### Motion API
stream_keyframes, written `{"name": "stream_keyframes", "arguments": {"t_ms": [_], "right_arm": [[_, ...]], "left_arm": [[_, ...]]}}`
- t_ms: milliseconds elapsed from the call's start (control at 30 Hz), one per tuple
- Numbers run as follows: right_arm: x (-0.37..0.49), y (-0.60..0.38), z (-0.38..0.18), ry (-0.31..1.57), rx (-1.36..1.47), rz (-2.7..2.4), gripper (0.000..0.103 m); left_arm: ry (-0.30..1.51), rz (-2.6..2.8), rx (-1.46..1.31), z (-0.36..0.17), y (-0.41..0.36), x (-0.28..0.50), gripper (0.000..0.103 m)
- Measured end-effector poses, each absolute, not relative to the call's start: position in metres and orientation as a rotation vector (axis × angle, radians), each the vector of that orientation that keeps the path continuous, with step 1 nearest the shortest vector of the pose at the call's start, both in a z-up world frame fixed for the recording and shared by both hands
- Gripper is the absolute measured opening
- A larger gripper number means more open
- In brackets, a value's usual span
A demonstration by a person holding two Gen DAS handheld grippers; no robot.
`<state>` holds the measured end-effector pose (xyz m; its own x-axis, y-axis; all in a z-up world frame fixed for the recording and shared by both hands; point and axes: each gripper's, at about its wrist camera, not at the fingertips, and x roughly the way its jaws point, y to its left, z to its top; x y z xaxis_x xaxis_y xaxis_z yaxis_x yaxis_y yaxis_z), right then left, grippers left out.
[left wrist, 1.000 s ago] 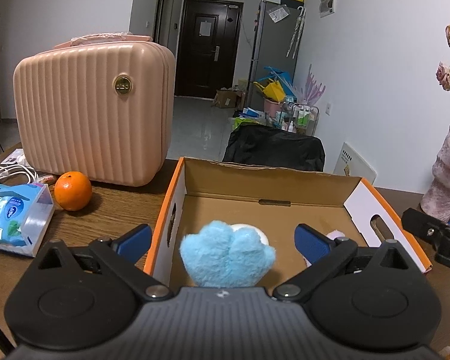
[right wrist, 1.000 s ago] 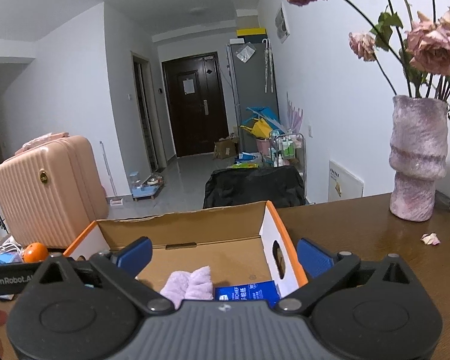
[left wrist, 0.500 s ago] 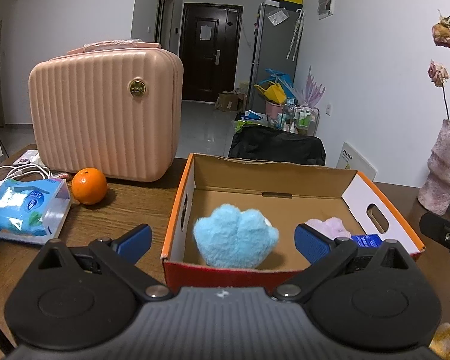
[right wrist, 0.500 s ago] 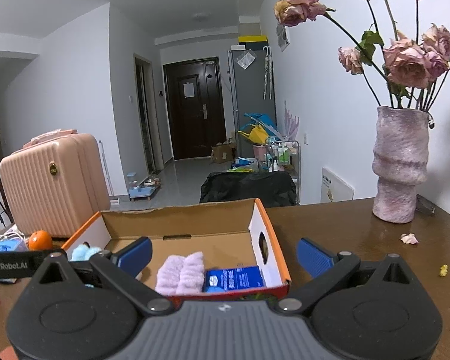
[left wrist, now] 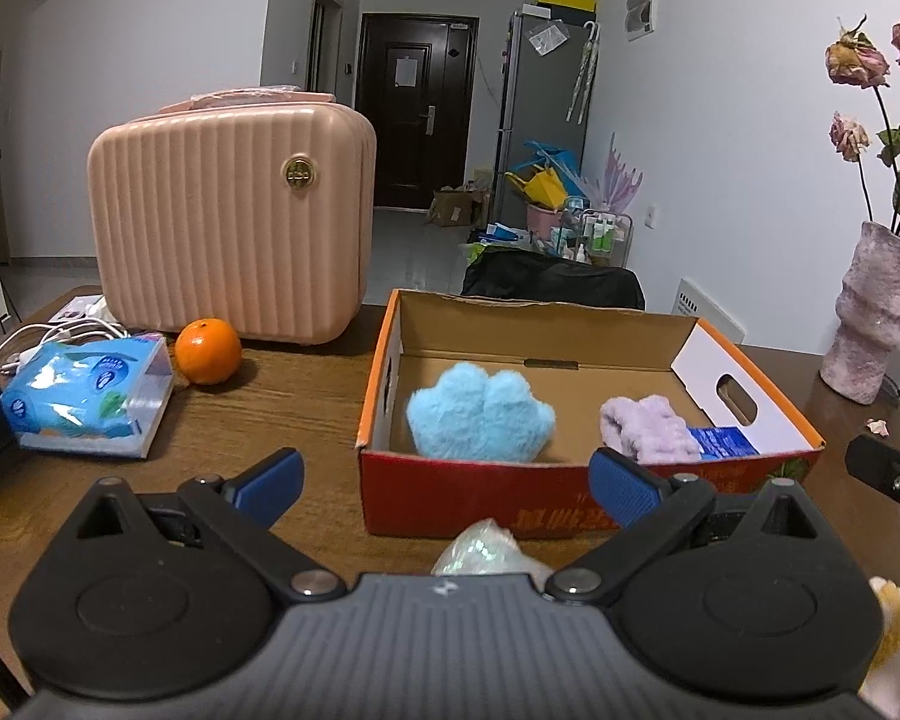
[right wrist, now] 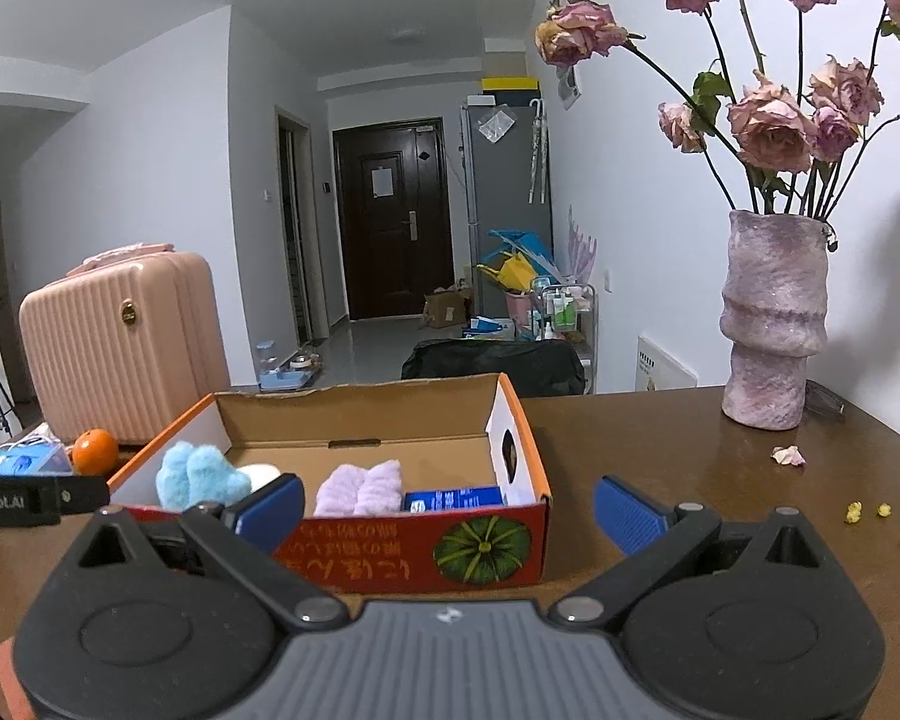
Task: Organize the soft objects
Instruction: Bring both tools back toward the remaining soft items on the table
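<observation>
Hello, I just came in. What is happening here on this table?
A person holds two hand grippers and is sorting soft things into a cardboard box. The blue plush paw and a lilac fluffy headband already lie inside, beside a small blue packet. Both the left gripper and the right gripper are open and empty, in front of the box. A pale soft item lies on the table near the left gripper.

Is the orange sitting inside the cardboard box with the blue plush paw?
No, the orange rests on the table outside the cardboard box, while the blue plush paw lies inside it.
</observation>
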<state>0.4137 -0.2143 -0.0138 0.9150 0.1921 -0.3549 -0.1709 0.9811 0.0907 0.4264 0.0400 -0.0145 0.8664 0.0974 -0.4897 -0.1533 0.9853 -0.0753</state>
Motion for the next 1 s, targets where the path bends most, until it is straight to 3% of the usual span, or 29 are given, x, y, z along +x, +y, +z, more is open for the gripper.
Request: {"name": "stream_keyframes", "arguments": {"t_ms": [1000], "right_arm": [[0.303, -0.198, -0.04, 0.395, -0.048, 0.274, 0.103]], "left_arm": [[0.536, 0.111, -0.084, -0.031, 0.047, 0.323, 0.103]]}}
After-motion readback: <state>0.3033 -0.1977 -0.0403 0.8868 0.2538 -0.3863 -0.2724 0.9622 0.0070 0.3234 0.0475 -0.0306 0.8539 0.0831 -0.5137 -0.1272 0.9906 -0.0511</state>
